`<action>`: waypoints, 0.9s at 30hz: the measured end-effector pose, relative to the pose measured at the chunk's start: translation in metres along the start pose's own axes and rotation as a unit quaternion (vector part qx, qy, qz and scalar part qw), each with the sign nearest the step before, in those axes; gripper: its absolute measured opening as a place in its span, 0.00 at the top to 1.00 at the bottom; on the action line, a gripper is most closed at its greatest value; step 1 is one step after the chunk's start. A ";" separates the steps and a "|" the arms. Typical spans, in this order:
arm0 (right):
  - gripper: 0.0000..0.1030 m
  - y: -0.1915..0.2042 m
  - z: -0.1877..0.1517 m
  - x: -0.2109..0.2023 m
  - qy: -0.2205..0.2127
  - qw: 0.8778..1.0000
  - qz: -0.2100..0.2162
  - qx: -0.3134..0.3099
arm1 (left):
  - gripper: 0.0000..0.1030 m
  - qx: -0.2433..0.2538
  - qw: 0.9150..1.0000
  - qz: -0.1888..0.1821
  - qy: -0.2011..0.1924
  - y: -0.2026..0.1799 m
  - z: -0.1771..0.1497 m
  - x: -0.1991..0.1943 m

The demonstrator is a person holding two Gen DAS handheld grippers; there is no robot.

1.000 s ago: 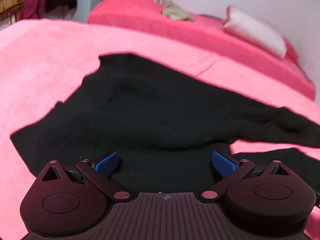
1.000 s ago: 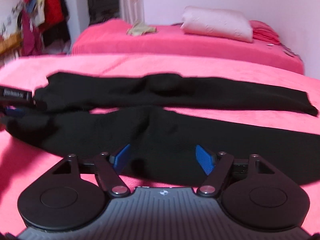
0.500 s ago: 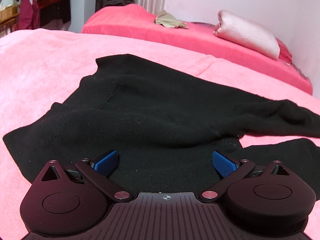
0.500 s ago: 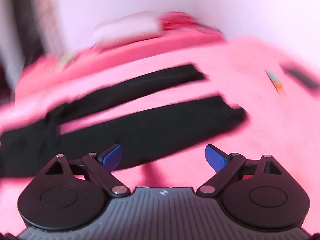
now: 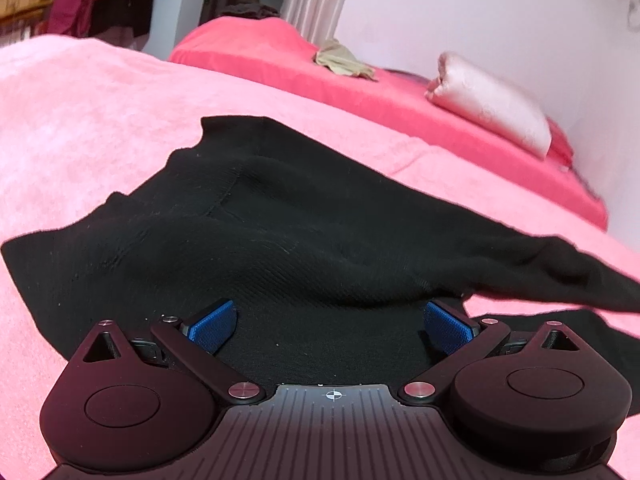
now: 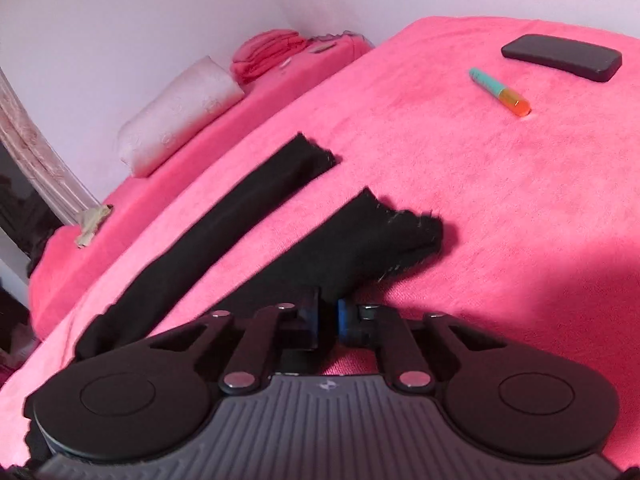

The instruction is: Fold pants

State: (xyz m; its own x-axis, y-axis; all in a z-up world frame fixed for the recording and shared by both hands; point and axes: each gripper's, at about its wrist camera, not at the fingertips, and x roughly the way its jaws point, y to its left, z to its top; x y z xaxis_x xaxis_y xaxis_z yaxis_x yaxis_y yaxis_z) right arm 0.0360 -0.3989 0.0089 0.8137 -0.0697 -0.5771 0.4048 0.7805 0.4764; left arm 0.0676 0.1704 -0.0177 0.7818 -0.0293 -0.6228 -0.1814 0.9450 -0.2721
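Black pants (image 5: pixel 280 240) lie spread on a pink blanket (image 5: pixel 80 128). In the left wrist view the waist end fills the middle, and my left gripper (image 5: pixel 330 322) hovers low over it, open, with its blue pads (image 5: pixel 212 320) wide apart and only cloth below. In the right wrist view both pant legs (image 6: pixel 248 216) run side by side toward their frayed cuffs (image 6: pixel 412 228). My right gripper (image 6: pixel 328 316) is rolled to one side and shut on the near leg's edge, a little short of its cuff.
A second bed (image 5: pixel 360 92) with a red cover stands behind, with a white pillow (image 5: pixel 492 100) and a beige rag (image 5: pixel 340 60) on it. A teal-and-orange marker (image 6: pixel 500 92) and a dark flat case (image 6: pixel 560 56) lie on the blanket beyond the cuffs.
My right gripper swept along the legs from the pants' middle to the cuff end, rolled over and went from wide open to shut. My left gripper sank slightly toward the waist, still open.
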 end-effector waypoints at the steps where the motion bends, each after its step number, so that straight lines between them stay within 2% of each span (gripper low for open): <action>1: 0.91 -0.004 0.003 -0.006 -0.015 1.000 -0.010 -0.003 | 0.00 -0.005 1.000 -0.004 -0.002 0.001 0.000 0.000; 2: 0.91 -0.011 0.004 -0.007 -0.018 0.999 -0.027 0.002 | 0.00 -0.008 1.000 -0.006 -0.003 0.002 0.000 -0.001; 3: 0.91 -0.019 0.005 0.002 0.004 0.999 -0.041 0.012 | 0.00 -0.010 1.000 -0.007 -0.003 0.002 0.000 -0.001; 6: 0.88 -0.022 0.008 -0.001 0.015 0.999 -0.033 0.021 | 0.00 -0.007 1.000 -0.005 -0.002 0.001 0.000 -0.001; 7: 0.75 -0.017 0.008 -0.011 0.000 0.999 -0.038 0.018 | 0.00 -0.007 1.000 -0.006 -0.001 0.002 0.001 -0.001; 8: 0.68 -0.011 0.005 -0.021 -0.028 0.998 -0.049 0.005 | 0.00 -0.008 1.000 -0.008 0.001 0.002 0.002 -0.001; 10: 0.62 0.013 -0.006 -0.042 -0.073 0.993 -0.075 -0.063 | 0.00 -0.019 1.000 -0.017 0.009 0.006 0.005 -0.002; 12: 0.54 0.044 -0.026 -0.054 -0.086 0.983 -0.054 -0.153 | 0.00 -0.036 0.999 -0.027 0.020 0.013 0.010 -0.004; 13: 0.46 0.064 -0.041 -0.058 -0.082 0.975 -0.033 -0.205 | 0.00 -0.041 0.998 -0.028 0.028 0.015 0.013 -0.007; 14: 0.42 0.084 -0.059 -0.062 -0.076 0.964 -0.009 -0.253 | 0.00 -0.042 0.998 -0.027 0.034 0.018 0.015 -0.011; 17: 0.40 0.149 -0.113 -0.066 -0.042 0.926 0.092 -0.364 | 0.00 -0.035 0.998 -0.012 0.047 0.029 0.024 -0.027; 20: 0.41 0.218 -0.167 -0.063 0.002 0.875 0.196 -0.443 | 0.00 -0.029 0.999 0.011 0.045 0.049 0.031 -0.044; 22: 0.44 0.265 -0.202 -0.060 0.032 0.836 0.257 -0.484 | 0.00 -0.023 0.998 0.040 0.043 0.064 0.034 -0.055; 25: 0.52 0.324 -0.254 -0.056 0.056 0.778 0.313 -0.542 | 0.00 -0.020 0.996 0.078 0.040 0.088 0.037 -0.065; 27: 0.52 0.356 -0.288 -0.057 0.058 0.742 0.332 -0.579 | 0.00 -0.035 0.995 0.088 0.038 0.106 0.038 -0.070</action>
State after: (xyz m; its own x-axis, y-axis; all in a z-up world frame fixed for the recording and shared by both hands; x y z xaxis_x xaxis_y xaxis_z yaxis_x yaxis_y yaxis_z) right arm 0.0140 0.0620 0.0207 0.6040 0.5711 -0.5560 -0.7550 0.6335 -0.1694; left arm 0.0160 0.2850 0.0249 0.6871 0.1063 -0.7188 -0.3541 0.9128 -0.2035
